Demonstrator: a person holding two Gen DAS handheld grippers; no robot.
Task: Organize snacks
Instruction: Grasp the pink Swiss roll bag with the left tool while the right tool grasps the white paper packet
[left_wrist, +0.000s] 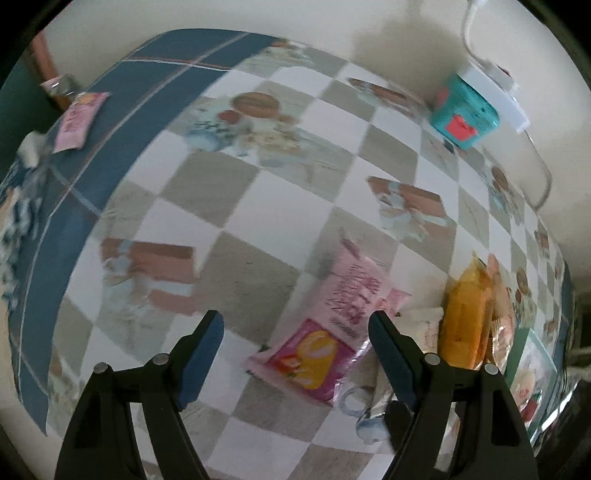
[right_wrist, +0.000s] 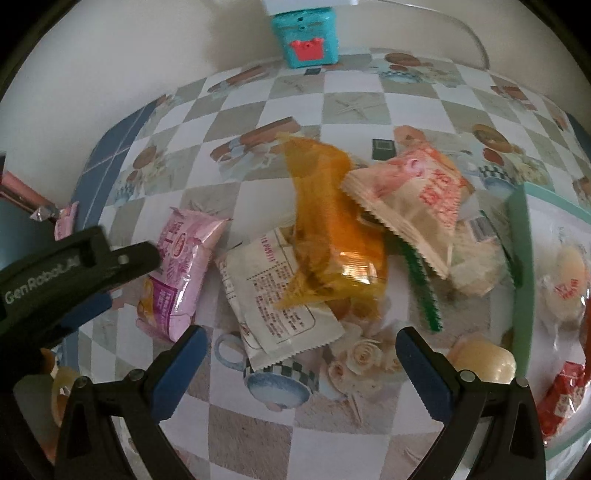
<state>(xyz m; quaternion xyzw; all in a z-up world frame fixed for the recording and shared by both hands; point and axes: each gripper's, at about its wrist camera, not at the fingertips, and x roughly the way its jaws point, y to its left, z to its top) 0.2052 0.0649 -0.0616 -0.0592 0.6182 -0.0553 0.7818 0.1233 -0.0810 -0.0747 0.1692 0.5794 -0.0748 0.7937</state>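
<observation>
Both claws hang spread and empty over snacks heaped on a checked surface. "GenRobot.AI" reads on the left claw (right_wrist: 79, 295), seen from the right claw (right_wrist: 297, 365). A pink packet (left_wrist: 332, 325), its print blurred, lies between the left claw's fingers without touching them, long axis toward the far edge. An orange packet (right_wrist: 332, 229) tops a white sachet (right_wrist: 277, 291) of unreadable small print. A teal box (right_wrist: 304, 35) stands at the far edge, top cut off.

"GenRobot.AI" on left gripper (right_wrist: 62, 273); packet print unreadable.
</observation>
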